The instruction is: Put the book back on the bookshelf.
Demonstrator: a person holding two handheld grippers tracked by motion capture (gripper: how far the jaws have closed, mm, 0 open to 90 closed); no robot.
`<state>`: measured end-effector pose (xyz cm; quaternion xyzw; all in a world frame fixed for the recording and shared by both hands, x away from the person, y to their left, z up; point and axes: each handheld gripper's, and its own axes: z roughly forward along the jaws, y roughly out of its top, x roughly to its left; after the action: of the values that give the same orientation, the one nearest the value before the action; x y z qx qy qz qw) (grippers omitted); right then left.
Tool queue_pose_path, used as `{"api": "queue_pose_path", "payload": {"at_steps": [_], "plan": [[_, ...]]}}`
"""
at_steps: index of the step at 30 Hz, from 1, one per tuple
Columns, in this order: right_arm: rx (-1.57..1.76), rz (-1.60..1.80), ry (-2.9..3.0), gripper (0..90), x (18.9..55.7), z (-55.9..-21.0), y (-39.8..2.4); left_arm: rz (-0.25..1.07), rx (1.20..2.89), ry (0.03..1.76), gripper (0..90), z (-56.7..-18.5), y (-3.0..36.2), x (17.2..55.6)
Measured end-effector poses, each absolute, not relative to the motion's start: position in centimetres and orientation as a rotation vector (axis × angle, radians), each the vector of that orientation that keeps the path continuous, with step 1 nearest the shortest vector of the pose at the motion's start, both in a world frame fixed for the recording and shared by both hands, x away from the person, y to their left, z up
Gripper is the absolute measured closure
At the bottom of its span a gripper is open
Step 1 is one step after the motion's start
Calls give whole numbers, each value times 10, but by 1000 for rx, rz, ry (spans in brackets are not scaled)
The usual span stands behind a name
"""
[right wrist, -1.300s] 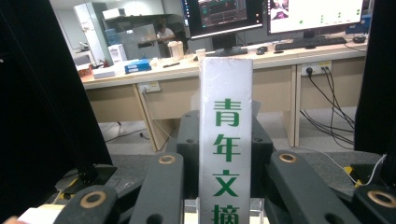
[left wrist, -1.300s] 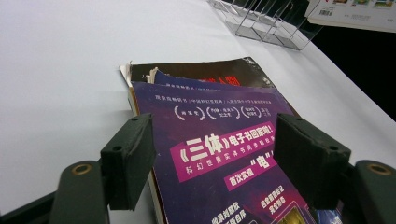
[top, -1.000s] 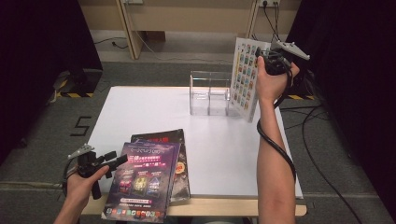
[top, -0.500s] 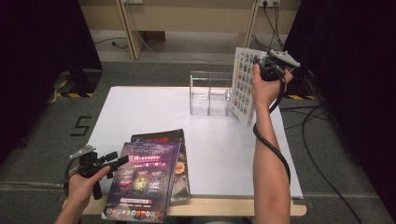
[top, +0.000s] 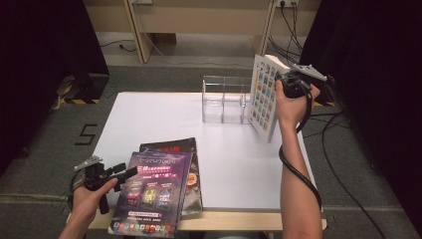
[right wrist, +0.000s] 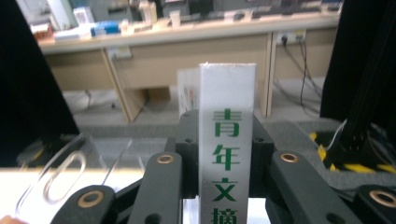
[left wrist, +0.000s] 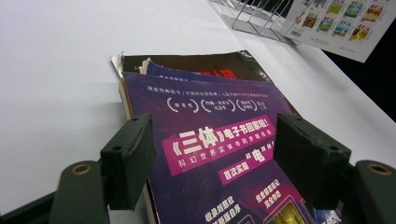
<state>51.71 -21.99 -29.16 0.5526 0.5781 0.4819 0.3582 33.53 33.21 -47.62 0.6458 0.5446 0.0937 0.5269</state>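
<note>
the white table [top: 149, 119] stands on grey carpet, with a pale wooden desk frame [top: 199, 22] and wall sockets beyond it and black curtains [top: 45, 45] closing in both sides; a "5" mark [top: 85, 134] is taped to the floor off the table's left edge, and yellow-black hazard tape [top: 82, 101] shows near the far left corner. the right gripper [top: 293, 82] is raised beside the table's far right corner, its jaws clamped on the spine of a white magazine [top: 263, 97] with a grid of small cover pictures, held upright and off the surface. in the right gripper view the spine [right wrist: 227, 154] with green characters stands straight up between the two jaws, pressed on both sides. just left of that gripper a clear acrylic rack [top: 225, 98] sits on the table, close beside the held magazine. the left gripper [top: 115, 174] rests low at the near left edge, jaws spread wide and holding nothing; directly ahead of them lies a purple magazine [left wrist: 219, 140] stacked on a dark magazine [left wrist: 201, 65], with the purple cover's near end overhanging the table edge. black cables [top: 343, 164] trail across the carpet to the right.
</note>
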Motion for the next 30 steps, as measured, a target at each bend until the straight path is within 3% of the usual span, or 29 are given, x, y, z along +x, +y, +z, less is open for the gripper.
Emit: {"api": "queue_pose_path", "payload": {"at_steps": [13, 30], "plan": [[1574, 1169, 1684, 730, 474, -299, -242, 225, 1539, 1296, 284, -474, 330, 334], [1581, 1144, 1749, 708, 460, -304, -248, 226, 1541, 1293, 284, -474, 329, 335]]}}
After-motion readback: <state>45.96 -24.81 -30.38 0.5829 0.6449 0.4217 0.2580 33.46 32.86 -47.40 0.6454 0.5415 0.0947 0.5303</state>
